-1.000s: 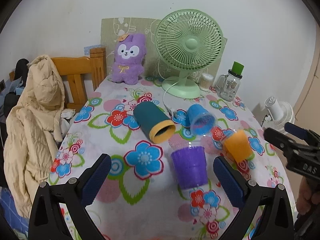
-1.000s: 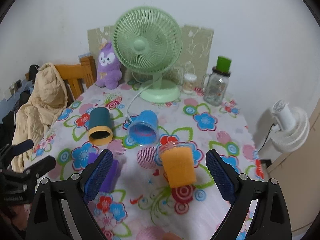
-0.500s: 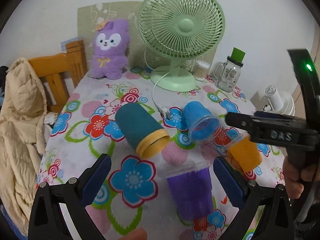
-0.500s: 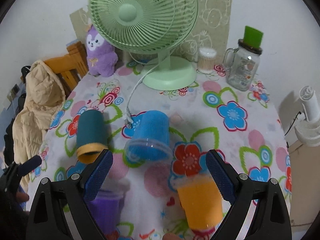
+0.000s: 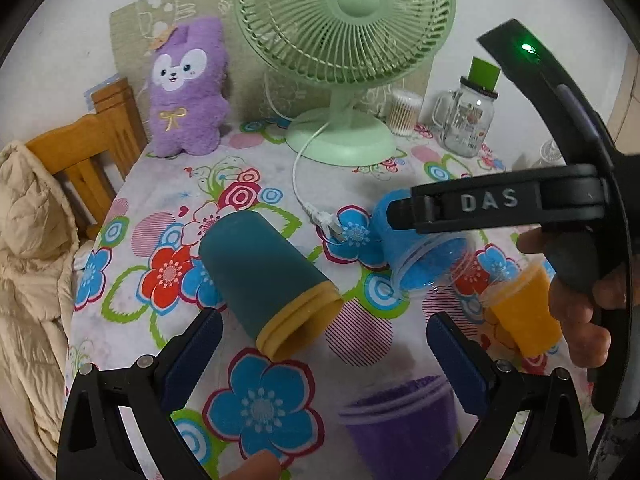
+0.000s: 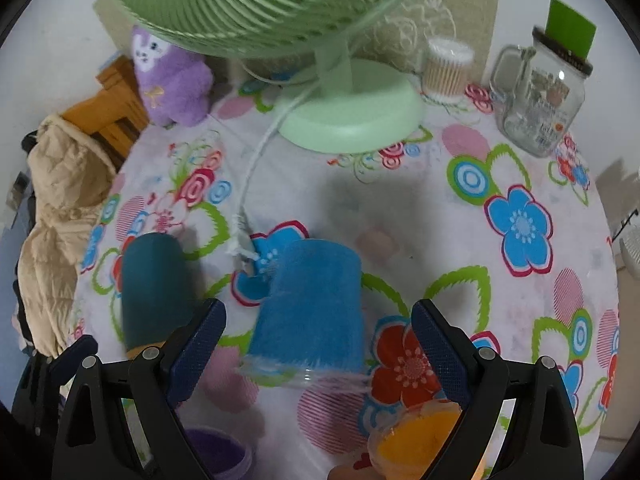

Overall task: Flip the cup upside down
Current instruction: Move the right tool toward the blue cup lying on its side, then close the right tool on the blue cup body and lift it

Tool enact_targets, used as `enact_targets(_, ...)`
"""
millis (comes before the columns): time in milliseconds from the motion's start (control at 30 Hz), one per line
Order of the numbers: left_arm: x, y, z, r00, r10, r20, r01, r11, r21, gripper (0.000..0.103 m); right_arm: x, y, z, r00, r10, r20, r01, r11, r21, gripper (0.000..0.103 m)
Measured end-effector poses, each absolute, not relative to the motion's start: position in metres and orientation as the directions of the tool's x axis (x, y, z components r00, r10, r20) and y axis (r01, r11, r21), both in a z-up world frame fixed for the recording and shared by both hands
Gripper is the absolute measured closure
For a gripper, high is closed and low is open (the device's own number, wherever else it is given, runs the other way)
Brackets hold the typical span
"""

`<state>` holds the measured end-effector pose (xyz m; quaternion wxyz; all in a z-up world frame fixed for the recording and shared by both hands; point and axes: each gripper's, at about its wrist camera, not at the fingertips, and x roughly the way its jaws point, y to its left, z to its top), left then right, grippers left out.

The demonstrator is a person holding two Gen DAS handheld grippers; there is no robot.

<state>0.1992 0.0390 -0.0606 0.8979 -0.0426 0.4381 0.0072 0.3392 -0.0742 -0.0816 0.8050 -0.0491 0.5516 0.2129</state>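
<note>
R gripper (image 6: 318,340) jaws wide apart, nothing clamped; blue cup (image 6: 310,314) lies on its side between the pads, not touching either, clear rim twd the cam, base twd the fan. Orange cup (image 6: 416,436) just below/inside the R pad at frame bottom, partly cut off, can't tell its tilt from here. L gripper (image 5: 320,344) also spread open, empty; teal cup (image 5: 266,284) w/ yellow rim on its side just ahead of the L pad, mouth twd the cam, no contact. Purple cup (image 5: 402,428) upright btwn the L fingers near frame bottom, blurred. In L view the R tool body crosses over the blue cup (image 5: 424,256), person's hand (image 5: 580,292) on its grip; orange cup (image 5: 524,312) sits tilted beside that hand. All 4 cups on floral tablecloth (image 6: 460,216). White cable plug (image 6: 244,248) touches/near the blue cup's base end, runs back to green fan (image 5: 344,40). Further back: purple plush (image 5: 186,88) against the wall, cotton swab tub (image 6: 446,68), glass mug jar w/ green lid (image 6: 544,92). Wooden chair (image 5: 86,156) w/ beige jacket (image 5: 30,264) off the table's L edge.
</note>
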Motion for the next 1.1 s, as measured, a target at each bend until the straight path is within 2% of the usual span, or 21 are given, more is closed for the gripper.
enact_targets(167, 0.206, 0.039, -0.067, 0.597, -0.082, -0.798, -0.008, 0.994, -0.108, 0.000, 0.343, -0.071, -0.098, 0.258, 0.261, -0.930, -0.397, 0.907, 0.145, 0.008)
enact_targets(233, 0.207, 0.040, -0.069, 0.590, -0.083, -0.803, -0.012, 0.994, -0.111, 0.000, 0.343, -0.069, -0.100, 0.254, 0.262, -0.931, -0.399, 0.905, 0.147, 0.014)
enact_targets(300, 0.207, 0.039, -0.069, 0.592, -0.079, -0.802, -0.011, 0.994, -0.106, 0.000, 0.342, -0.065, -0.102, 0.242, 0.258, -0.935, -0.414, 0.899, 0.141, 0.027)
enact_targets(400, 0.206, 0.039, -0.066, 0.591, -0.072, -0.803, -0.018, 0.995, -0.102, 0.000, 0.342, -0.062, -0.103, 0.232, 0.278, -0.932, -0.430, 0.889, 0.158, 0.039)
enact_targets(767, 0.173, 0.030, -0.033, 0.646, -0.089, -0.758, 0.007, 0.994, -0.111, 0.000, 0.319, -0.078, -0.066, 0.311, 0.302, -0.901, -0.421, 0.894, 0.154, 0.039)
enact_targets(1100, 0.120, 0.018, -0.010, 0.688, -0.126, -0.715, 0.029, 0.989, -0.147, 0.000, 0.241, -0.099, -0.019, 0.382, 0.382, -0.841, -0.469, 0.865, 0.180, 0.039)
